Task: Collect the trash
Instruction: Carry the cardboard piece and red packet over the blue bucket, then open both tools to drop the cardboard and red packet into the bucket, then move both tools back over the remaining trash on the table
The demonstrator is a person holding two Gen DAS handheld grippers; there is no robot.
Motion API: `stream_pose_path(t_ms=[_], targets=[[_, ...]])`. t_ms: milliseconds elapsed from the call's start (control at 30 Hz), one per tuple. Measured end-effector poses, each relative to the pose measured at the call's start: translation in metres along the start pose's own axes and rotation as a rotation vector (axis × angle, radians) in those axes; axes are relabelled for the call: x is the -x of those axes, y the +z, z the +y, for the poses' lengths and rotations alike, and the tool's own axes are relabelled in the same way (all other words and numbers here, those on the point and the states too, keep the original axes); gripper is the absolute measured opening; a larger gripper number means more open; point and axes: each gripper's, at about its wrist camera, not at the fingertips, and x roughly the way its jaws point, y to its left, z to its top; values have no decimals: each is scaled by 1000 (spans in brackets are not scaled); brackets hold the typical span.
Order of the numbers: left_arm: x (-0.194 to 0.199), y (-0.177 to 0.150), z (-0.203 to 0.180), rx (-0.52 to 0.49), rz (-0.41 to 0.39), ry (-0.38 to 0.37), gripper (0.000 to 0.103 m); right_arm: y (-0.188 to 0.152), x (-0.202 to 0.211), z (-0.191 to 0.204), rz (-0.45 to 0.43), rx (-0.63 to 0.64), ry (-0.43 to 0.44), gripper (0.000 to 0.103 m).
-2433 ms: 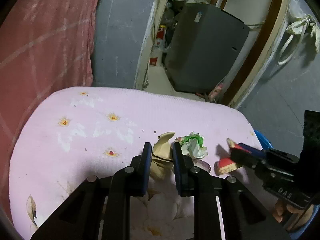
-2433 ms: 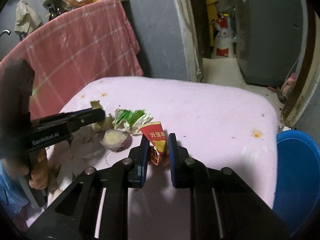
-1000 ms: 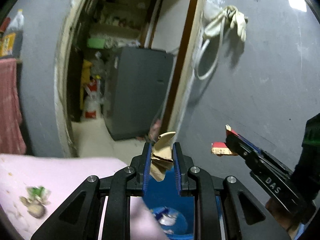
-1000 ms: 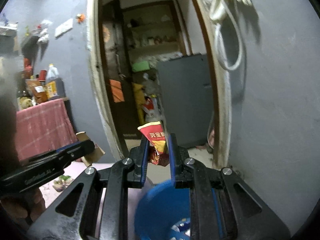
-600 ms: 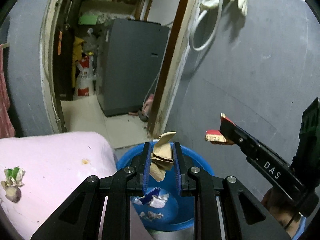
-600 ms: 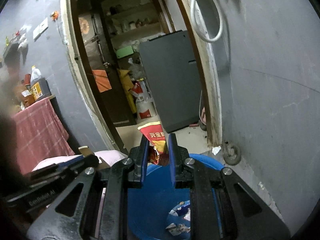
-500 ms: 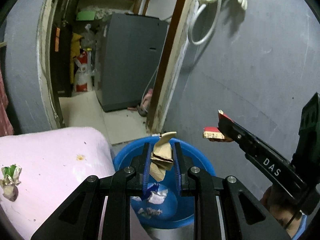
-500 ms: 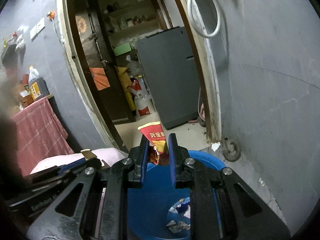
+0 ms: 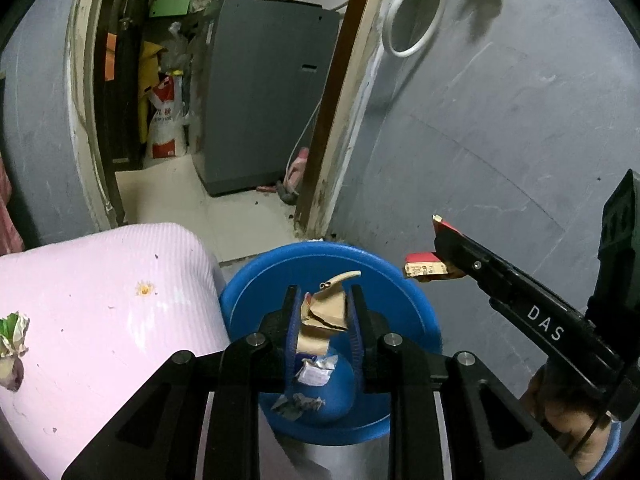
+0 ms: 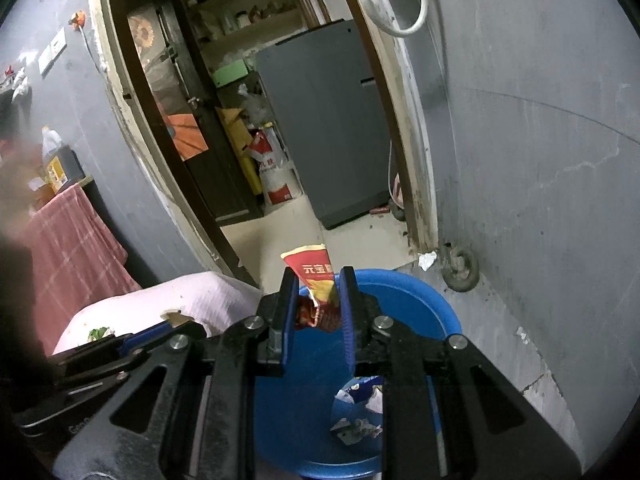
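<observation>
My left gripper (image 9: 323,312) is shut on a crumpled brown paper scrap (image 9: 325,313) and holds it over the blue bin (image 9: 384,292), which has wrappers at its bottom. My right gripper (image 10: 318,296) is shut on a red and yellow snack wrapper (image 10: 316,280) above the same blue bin (image 10: 416,304). In the left wrist view the right gripper (image 9: 438,258) shows at the right with the red wrapper (image 9: 424,266) in its tip. Crumpled green and white trash (image 9: 12,336) lies on the pink tablecloth (image 9: 100,300).
The grey wall (image 9: 500,120) stands right behind the bin. An open doorway shows a grey appliance (image 9: 260,96) and a white sack (image 9: 166,128). A red cloth (image 10: 68,240) hangs at the left.
Both grippers carried their trash from the pink table over to the blue bin. In the last half second they came lower and closer over the bin.
</observation>
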Motion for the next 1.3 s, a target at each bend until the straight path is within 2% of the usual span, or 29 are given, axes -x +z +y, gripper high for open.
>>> stream_pose_path(t_ms=[133, 233, 300, 400, 700, 867, 1000, 1067, 1167, 1200, 1267, 1300], targets=[[-3, -2, 5, 5, 27, 3, 23, -4, -5, 1, 31, -1, -4, 23], [-4, -3, 8, 10, 39, 7, 30, -6, -9, 1, 48, 0, -7, 30], [-3, -3, 9, 12, 38, 9, 31, -6, -9, 1, 50, -1, -6, 36], [-1, -3, 12, 12, 44, 18, 32, -6, -8, 0, 45, -3, -6, 40], [18, 1, 29, 33, -8, 48, 42, -2, -1, 4, -3, -4, -4, 57], [37, 2, 40, 47, -76, 83, 60, 0, 5, 7, -43, -7, 4, 71], [52, 4, 48, 62, -121, 105, 68, 4, 11, 14, -75, -2, 21, 82], [60, 5, 54, 71, -150, 128, 81, 6, 14, 20, -93, 3, 32, 89], [72, 7, 62, 79, -197, 156, 86, 8, 16, 29, -114, 8, 51, 99], [75, 8, 65, 82, -213, 169, 88, 9, 16, 32, -119, 10, 59, 101], [84, 7, 73, 87, -242, 202, 98, 10, 16, 40, -129, 17, 74, 103], [89, 7, 76, 91, -255, 216, 99, 11, 16, 44, -135, 24, 81, 103]])
